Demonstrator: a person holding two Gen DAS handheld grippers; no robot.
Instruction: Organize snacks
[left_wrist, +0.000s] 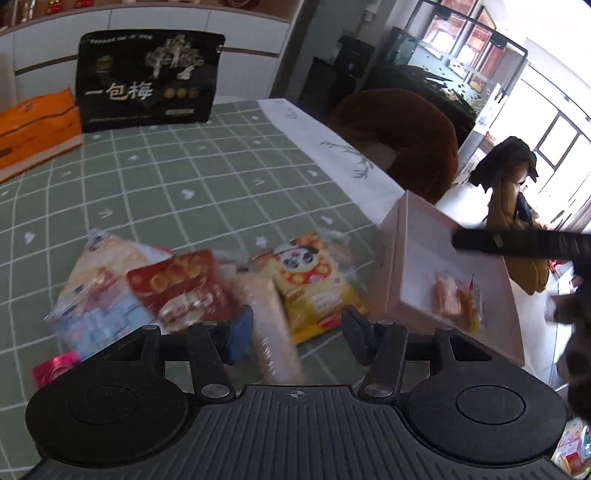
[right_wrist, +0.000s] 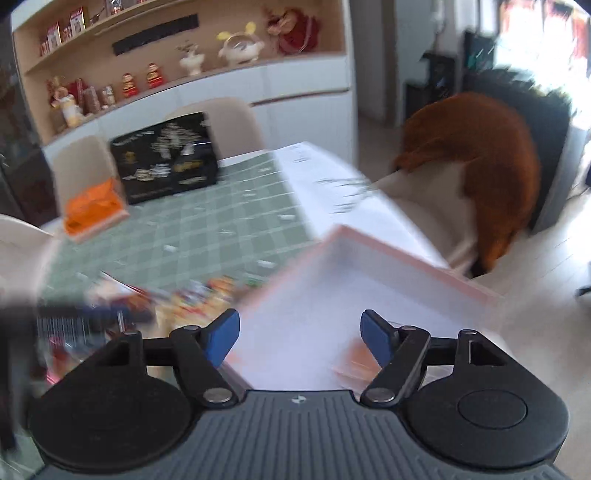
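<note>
Left gripper pose: the left gripper (left_wrist: 297, 338) hangs low over the green checked tablecloth (left_wrist: 192, 177), pointed at the pile of snacks; its blue-padded fingers (left_wrist: 240, 332) are spread apart with nothing gripped, and a blurred pale tube-shaped packet (left_wrist: 271, 325) lies in the gap between them, nearer the left finger
Right gripper pose: the right gripper (right_wrist: 299, 339) hovers above the pink box (right_wrist: 347, 295), fingers spread wide and holding nothing; from the left wrist view its black body (left_wrist: 517, 245) reaches in from the right edge over the box
Snack pile: a white-and-blue bag (left_wrist: 99, 280), a red packet (left_wrist: 181, 288) overlapping it, and a yellow panda packet (left_wrist: 310, 284) lie close together on the cloth, just left of the box
Pink box: at the table's right edge, open, white inside, with one orange-pink snack (left_wrist: 456, 299) in its near corner
Only in left view: snack colours and prints are legible; a small pink wrapper (left_wrist: 55, 365) by the gripper's left disc
Only in right view: wall shelves with figurines (right_wrist: 155, 75) and beige chairs (right_wrist: 229, 122) behind the table; the snack pile (right_wrist: 199, 299) is a heavy blur here
Both views: a black bag with Chinese lettering (left_wrist: 147, 81) and an orange box (left_wrist: 37, 125) at the far end of the table, and a brown-draped chair (left_wrist: 402, 140) beyond the right edge
</note>
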